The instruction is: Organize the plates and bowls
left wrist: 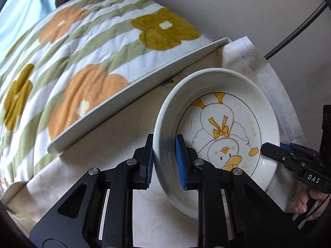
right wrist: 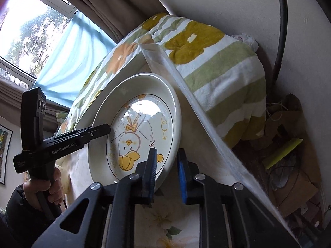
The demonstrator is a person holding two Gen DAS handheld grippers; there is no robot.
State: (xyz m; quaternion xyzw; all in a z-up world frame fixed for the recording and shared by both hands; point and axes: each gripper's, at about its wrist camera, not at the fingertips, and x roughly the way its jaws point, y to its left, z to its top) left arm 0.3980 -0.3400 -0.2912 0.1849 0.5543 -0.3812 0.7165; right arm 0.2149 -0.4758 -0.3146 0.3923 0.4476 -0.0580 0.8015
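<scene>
The duck-print bowl (left wrist: 219, 132) sits on a pale floral tablecloth (left wrist: 115, 124). The left gripper (left wrist: 164, 159) is nearly closed, its blue pads pinching the bowl's near rim, one outside and one inside. The right gripper (right wrist: 166, 171) clamps the opposite rim likewise. Only the right wrist view shows a window (right wrist: 31, 31) and brown curtain (right wrist: 99, 6) beyond the bowl. A flower-patterned blanket (left wrist: 72, 62) lies behind the bowl, against a white wall (left wrist: 238, 10).

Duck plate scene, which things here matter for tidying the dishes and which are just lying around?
In the job:
duck plate
left gripper, clamped on its rim
right gripper, clamped on its opposite rim

Just lying about:
flowered blanket
white tray
black cable
</scene>
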